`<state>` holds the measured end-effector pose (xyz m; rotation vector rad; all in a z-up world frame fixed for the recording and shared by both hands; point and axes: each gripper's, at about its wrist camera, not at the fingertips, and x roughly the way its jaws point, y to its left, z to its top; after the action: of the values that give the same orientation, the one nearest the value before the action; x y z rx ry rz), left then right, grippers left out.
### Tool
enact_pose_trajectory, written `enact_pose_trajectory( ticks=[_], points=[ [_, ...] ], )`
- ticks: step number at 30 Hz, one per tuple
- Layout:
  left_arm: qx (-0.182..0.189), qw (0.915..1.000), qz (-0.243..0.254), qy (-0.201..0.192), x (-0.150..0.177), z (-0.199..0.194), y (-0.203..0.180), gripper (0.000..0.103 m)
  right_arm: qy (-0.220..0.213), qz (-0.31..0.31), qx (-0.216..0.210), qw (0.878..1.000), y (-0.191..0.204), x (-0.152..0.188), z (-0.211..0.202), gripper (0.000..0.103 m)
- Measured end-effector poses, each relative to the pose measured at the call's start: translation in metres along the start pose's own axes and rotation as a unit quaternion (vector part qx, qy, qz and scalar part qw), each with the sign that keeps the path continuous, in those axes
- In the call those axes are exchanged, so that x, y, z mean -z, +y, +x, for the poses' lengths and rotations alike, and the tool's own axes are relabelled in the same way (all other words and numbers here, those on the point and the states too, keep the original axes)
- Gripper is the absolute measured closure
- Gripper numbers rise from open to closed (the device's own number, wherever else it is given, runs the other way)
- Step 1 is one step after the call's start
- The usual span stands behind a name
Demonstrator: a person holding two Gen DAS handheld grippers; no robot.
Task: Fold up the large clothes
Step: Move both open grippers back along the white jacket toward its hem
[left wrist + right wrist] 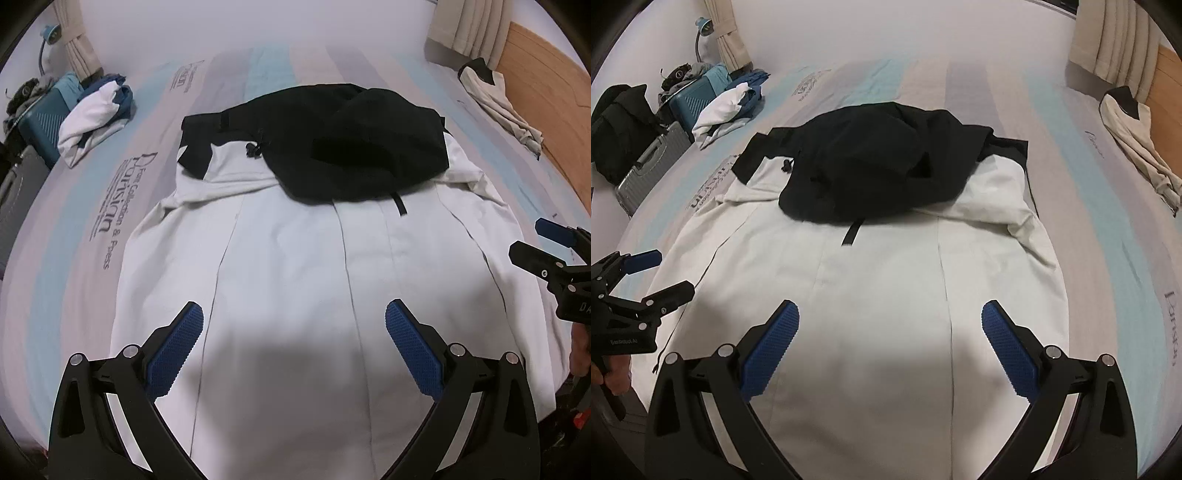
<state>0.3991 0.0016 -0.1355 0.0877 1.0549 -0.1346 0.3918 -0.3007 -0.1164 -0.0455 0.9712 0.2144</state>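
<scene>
The large white-and-black cloth jacket (295, 266) looks smooth and matt, its black hood (365, 144) a softer, duller fabric. It lies on a pastel-striped cotton bed sheet (74, 258), matt with printed lettering. The left tool (294, 321) has matt black plastic arms, shiny metal rivets and blue rubbery pads (177, 350) with a rough gridded texture; the right tool (890, 321) looks the same. The headboard (535, 81) is smooth light wood; the grey suitcase (650, 166) is ribbed and faintly glossy

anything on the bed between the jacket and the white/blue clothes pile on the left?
Nothing: between the jacket and the clothes pile only bare striped bedsheet with printed lettering shows, in both wrist views.
</scene>
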Motion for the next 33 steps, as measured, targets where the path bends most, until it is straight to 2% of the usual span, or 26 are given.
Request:
enact_pose_trajectory(
  ticks=[6,15,19,23,27,33],
  points=[
    [0.028,0.9996,-0.006,-0.001,0.025,-0.016,0.013,0.006,0.001,0.012,0.008,1.000,0.008,0.027,-0.017,0.008],
    [0.036,0.9993,0.010,0.001,0.061,-0.062,0.026,0.006,0.008,0.034,0.053,0.998,0.025,0.064,-0.064,0.008],
    [0.025,0.9996,0.013,-0.001,0.083,-0.067,0.033,0.006,0.003,0.048,0.060,0.997,0.023,0.080,-0.078,0.008],
    [0.012,0.9999,0.003,0.009,0.106,-0.065,0.041,0.006,0.016,0.037,0.064,0.997,0.020,0.099,-0.075,0.008],
    [-0.031,0.9990,0.031,0.007,0.136,-0.065,0.041,0.006,0.036,0.023,0.071,0.997,0.010,0.119,-0.068,0.008],
    [-0.020,0.9995,-0.017,0.016,0.167,-0.075,0.053,0.006,0.059,-0.002,0.065,0.996,0.001,0.149,-0.068,0.008]
  ],
)
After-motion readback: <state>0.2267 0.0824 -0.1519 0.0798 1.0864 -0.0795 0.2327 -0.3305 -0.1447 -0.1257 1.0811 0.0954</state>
